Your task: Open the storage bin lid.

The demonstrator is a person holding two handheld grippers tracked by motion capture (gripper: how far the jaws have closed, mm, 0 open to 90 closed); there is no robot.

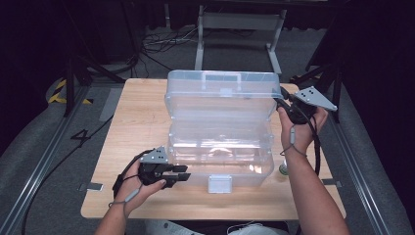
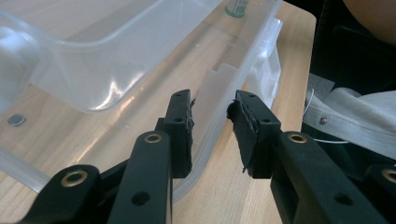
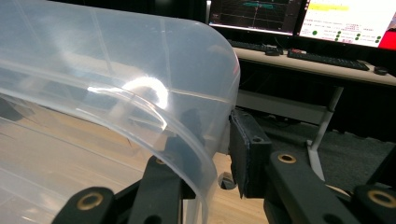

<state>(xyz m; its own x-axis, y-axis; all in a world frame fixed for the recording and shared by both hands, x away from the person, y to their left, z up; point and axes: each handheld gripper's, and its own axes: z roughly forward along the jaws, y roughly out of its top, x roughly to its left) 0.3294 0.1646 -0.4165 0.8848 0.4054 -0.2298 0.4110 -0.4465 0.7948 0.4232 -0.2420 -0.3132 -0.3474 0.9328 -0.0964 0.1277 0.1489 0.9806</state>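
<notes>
High view: the clear box sits mid-surface, lid raised — right tongs clamp the lid's corner, left tongs straddle the front rim, narrowly parted. Left gripper view adds a green-capped bottle.

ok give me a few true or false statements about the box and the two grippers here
1. The clear plastic box stands with its lid raised. True.
2. The right gripper sits at the lid's right edge, one jaw on each side of the lid wall. True.
3. The left gripper is clamped shut on the box's white latch. False: its jaws are open, straddling the box's front rim to the left of the latch.
4. The box sits on a bare metal table. False: the table is wooden.
5. A small green-capped bottle stands on the table beside the box's right end. True.
</notes>
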